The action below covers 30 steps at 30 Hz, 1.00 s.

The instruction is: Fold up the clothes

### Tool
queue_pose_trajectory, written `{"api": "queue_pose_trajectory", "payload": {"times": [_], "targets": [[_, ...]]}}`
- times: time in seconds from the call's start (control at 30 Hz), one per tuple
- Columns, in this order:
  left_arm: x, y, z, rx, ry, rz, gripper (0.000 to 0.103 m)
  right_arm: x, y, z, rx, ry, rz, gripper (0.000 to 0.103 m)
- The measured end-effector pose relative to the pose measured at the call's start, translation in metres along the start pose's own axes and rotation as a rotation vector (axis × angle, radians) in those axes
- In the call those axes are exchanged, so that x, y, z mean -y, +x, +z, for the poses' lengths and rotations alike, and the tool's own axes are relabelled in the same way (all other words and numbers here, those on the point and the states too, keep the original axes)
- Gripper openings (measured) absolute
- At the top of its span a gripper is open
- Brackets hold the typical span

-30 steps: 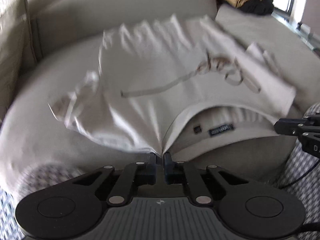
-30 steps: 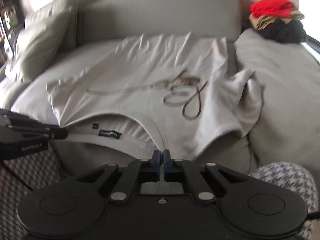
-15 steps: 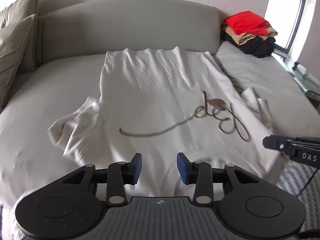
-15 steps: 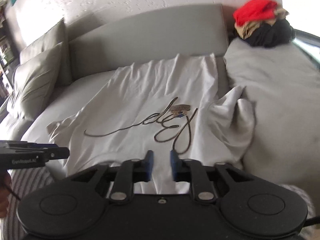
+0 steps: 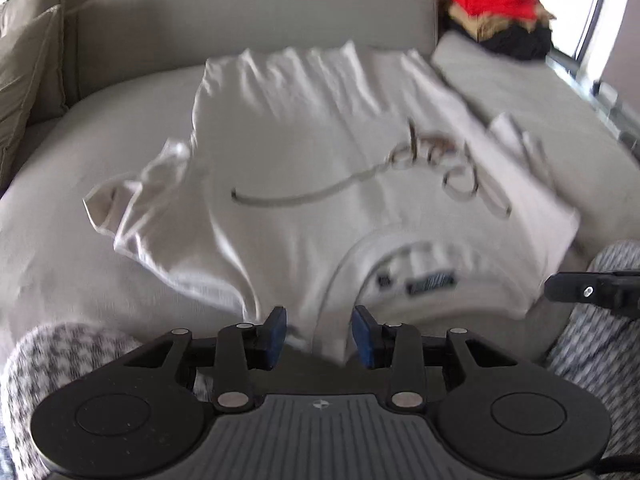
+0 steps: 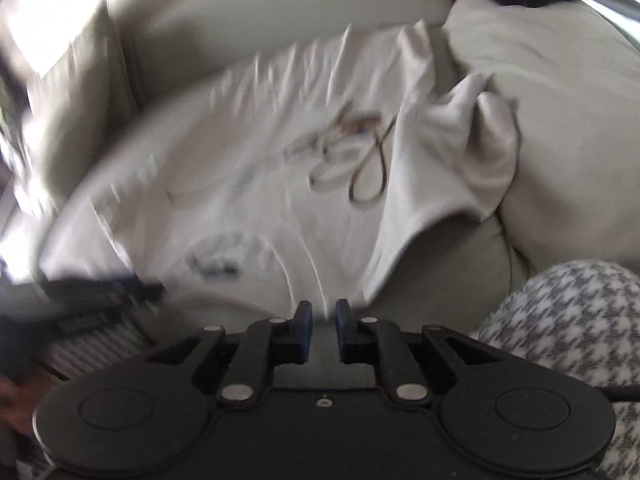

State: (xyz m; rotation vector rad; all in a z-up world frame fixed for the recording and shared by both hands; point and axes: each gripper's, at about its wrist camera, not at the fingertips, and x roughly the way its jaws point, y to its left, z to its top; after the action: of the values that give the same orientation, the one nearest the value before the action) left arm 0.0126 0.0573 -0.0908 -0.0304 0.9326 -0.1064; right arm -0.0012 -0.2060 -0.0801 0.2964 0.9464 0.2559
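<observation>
- Left wrist view: my left gripper (image 5: 319,330) stood partly open, its blue pads (image 5: 277,330) clear of the cloth, holding nothing.
- The white shirt (image 5: 304,152) lay spread on the grey sofa (image 5: 80,280), collar (image 5: 404,248) toward me and hem toward the backrest; a shoulder fold sat between my parted pads without either one pressing on it.
- A script print (image 5: 400,176) crossed the chest, and one sleeve (image 5: 136,192) was bunched at the left.
- My right gripper (image 5: 576,290) poked in at the right edge, near the shirt's other shoulder.
- A clothes pile (image 5: 500,16), red on top, sat at the far right corner.
- Right wrist view: my right gripper (image 6: 321,324) showed a narrow gap, jaws apart and nothing gripped; the picture was blurred.
- The shirt (image 6: 260,168) lay just ahead of it, its right sleeve (image 6: 480,136) crumpled against a cushion (image 6: 568,120).
- My left gripper (image 6: 120,288) was a dark smear at the left.
- A houndstooth knee (image 6: 568,320) showed at the lower right.
</observation>
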Motion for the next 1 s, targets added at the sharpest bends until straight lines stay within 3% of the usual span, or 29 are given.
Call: {"api": "queue_pose_trajectory", "payload": {"times": [0.07,0.13,0.33,0.47,0.63,0.83,1.0], "targets": [[-0.002,0.001,0.010,0.032,-0.049,-0.026,0.038,0.010,-0.015,0.008,0.064,0.070,0.035,0.021],[0.002,0.011,0.021,0.034,-0.067,-0.035,0.041,0.025,-0.022,0.019,0.153,0.126,0.019,0.022],[0.017,0.046,0.035,-0.049,-0.102,-0.084,0.047,0.107,-0.015,0.044,0.298,0.446,0.019,0.028],[0.024,0.054,0.028,-0.063,-0.074,-0.057,0.050,0.158,0.004,0.059,0.285,0.606,0.047,0.030],[0.028,0.053,0.024,-0.059,-0.043,-0.051,0.060,0.192,0.036,0.069,0.156,0.671,0.041,0.032],[0.029,0.056,0.027,-0.072,-0.065,-0.063,0.064,0.190,0.062,0.089,0.065,0.580,0.051,0.032],[0.029,0.057,0.028,-0.073,-0.081,-0.071,0.065,0.189,0.078,0.100,0.055,0.568,0.102,0.032]]}}
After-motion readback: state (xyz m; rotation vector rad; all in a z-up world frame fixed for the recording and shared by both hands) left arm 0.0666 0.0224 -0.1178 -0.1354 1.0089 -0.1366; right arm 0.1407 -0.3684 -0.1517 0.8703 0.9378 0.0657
